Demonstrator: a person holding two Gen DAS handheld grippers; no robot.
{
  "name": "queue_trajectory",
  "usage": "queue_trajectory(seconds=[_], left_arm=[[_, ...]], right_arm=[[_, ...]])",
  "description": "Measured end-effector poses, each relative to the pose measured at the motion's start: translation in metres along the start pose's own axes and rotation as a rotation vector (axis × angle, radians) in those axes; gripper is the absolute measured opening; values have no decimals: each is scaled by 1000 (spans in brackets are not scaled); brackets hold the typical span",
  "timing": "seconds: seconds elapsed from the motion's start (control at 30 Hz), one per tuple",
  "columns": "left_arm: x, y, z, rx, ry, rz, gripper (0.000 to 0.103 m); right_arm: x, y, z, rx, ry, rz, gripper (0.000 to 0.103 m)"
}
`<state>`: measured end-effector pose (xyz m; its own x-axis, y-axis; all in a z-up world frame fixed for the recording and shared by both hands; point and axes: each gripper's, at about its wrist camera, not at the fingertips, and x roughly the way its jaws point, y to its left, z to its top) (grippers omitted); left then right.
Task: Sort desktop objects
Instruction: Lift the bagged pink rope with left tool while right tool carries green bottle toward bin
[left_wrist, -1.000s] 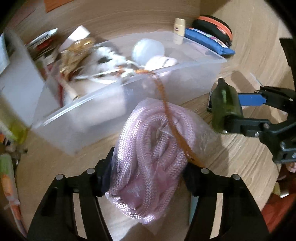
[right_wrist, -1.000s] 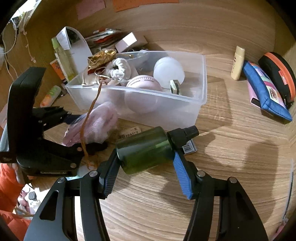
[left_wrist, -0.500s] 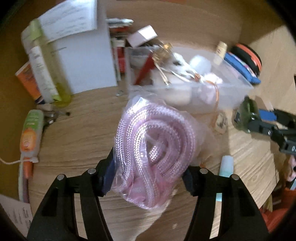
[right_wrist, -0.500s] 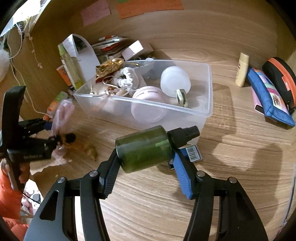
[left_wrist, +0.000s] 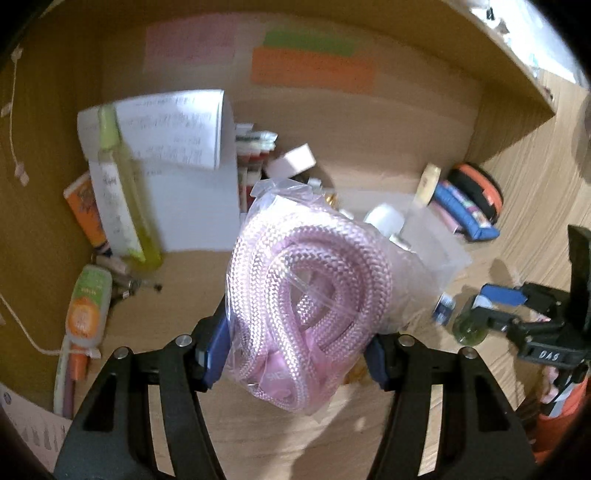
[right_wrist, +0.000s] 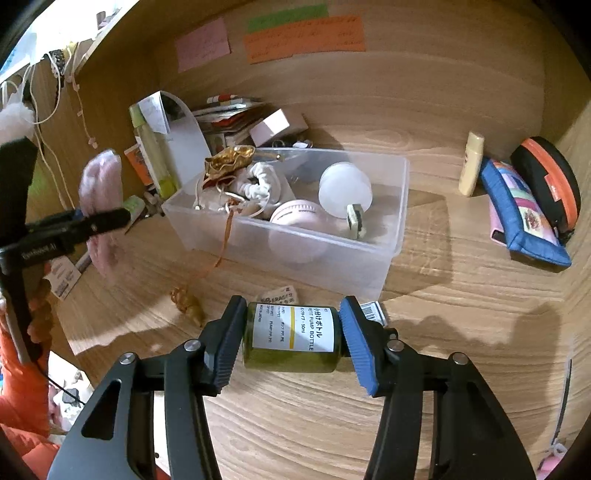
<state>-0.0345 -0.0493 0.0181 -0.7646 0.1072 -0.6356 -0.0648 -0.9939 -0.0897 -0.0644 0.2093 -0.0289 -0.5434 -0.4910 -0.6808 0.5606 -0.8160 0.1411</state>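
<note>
- The left gripper (left_wrist: 295, 354) pinched a clear bag of coiled pink braided cord (left_wrist: 306, 295) between its blue pads, and the bag filled the centre of the left wrist view, held above the desk.
- In the right wrist view the same left gripper (right_wrist: 88, 225) appeared at the left edge, the pink bundle (right_wrist: 99, 206) showing above and below its fingers, well apart from the bin.
- The right gripper (right_wrist: 291, 343) was clamped on a small green pump bottle (right_wrist: 291, 339), which lay crosswise between the pads at the lower centre of that frame, its white label facing the camera.
- In the left wrist view the right gripper (left_wrist: 476, 317) sat at the right edge with the green bottle (left_wrist: 469, 326) seen end-on between its fingers.
- A clear plastic bin (right_wrist: 391, 254) stood on the wooden desk (right_wrist: 443, 295) in the middle of the right wrist view; it held a white bulb-shaped object (right_wrist: 343, 184), a pink round case (right_wrist: 299, 214), a white scrunchie (right_wrist: 262, 181) and a gold crumpled item (right_wrist: 229, 158).
- An orange cord (right_wrist: 225, 240) hung over the bin's front wall to the desk, ending in a small gold tangle (right_wrist: 188, 302).
- A cream tube (right_wrist: 471, 162), a blue pencil pouch (right_wrist: 524, 218) and a black-and-orange case (right_wrist: 550, 181) lay at the right of that frame.
- A tall yellow-green bottle (left_wrist: 125, 199) stood in front of a white paper holder (left_wrist: 177, 155) at the upper left of the left wrist view.
</note>
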Motion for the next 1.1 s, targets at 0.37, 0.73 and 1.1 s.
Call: queue_trajectory(seconds=[0.37, 0.73, 1.1], left_arm=[[6, -22, 43, 17, -56, -75, 61], [39, -40, 77, 0, -40, -180, 61], [97, -58, 83, -19, 65, -264, 61]], right_arm=[[-18, -15, 34, 23, -92, -23, 49], [-4, -26, 76, 7, -118, -54, 49], [24, -26, 96, -61, -80, -81, 49]])
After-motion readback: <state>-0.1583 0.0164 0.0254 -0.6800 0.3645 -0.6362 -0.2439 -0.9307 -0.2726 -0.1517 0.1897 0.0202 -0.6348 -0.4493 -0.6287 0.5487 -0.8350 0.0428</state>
